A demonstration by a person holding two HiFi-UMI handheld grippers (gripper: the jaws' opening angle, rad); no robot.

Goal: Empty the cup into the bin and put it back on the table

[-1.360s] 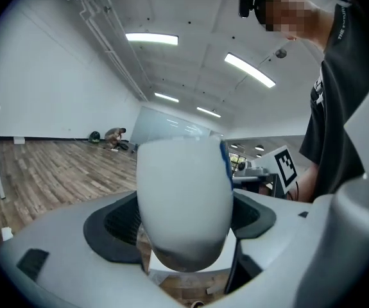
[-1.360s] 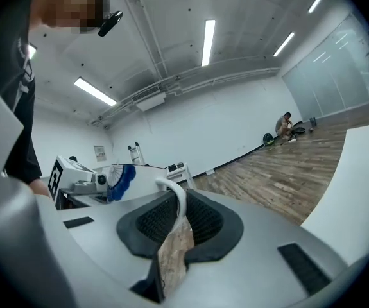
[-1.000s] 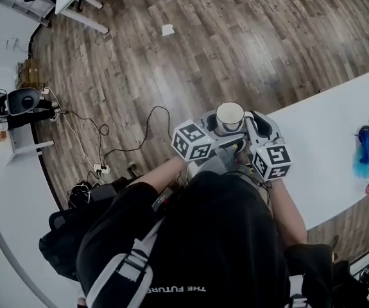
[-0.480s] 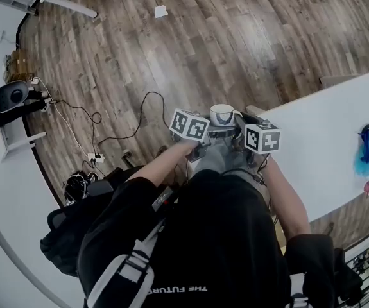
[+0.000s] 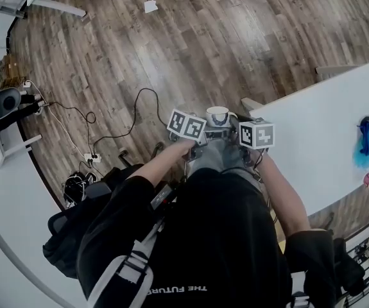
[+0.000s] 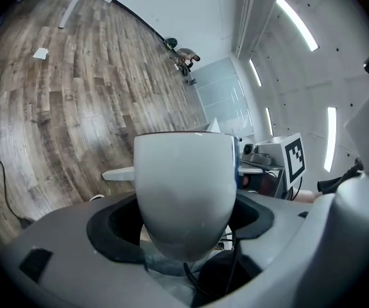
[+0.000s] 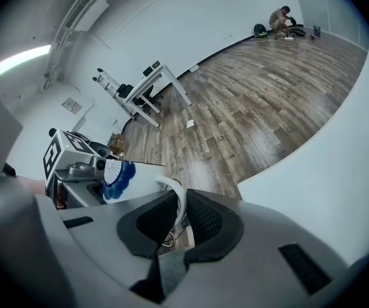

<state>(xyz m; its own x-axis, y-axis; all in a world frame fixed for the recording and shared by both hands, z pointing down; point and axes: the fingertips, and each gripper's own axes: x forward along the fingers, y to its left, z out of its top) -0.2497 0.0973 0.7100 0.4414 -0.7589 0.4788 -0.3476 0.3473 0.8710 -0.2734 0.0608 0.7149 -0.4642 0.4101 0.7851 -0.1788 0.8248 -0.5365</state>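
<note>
White cup (image 5: 217, 115): upright, body clasped in my left fingers (image 6: 117, 226), handle (image 7: 173, 194) pinched by right fingers (image 7: 205, 220).
Desk (image 5: 325, 140): just right of cup.

Both forearms extend forward, side by side. Left gripper (image 5: 208, 129) clamps the cup (image 5: 217, 115) between wide-set jaws; right gripper (image 5: 235, 127) pinches its handle (image 7: 175, 196), jaws nearly together.
</note>
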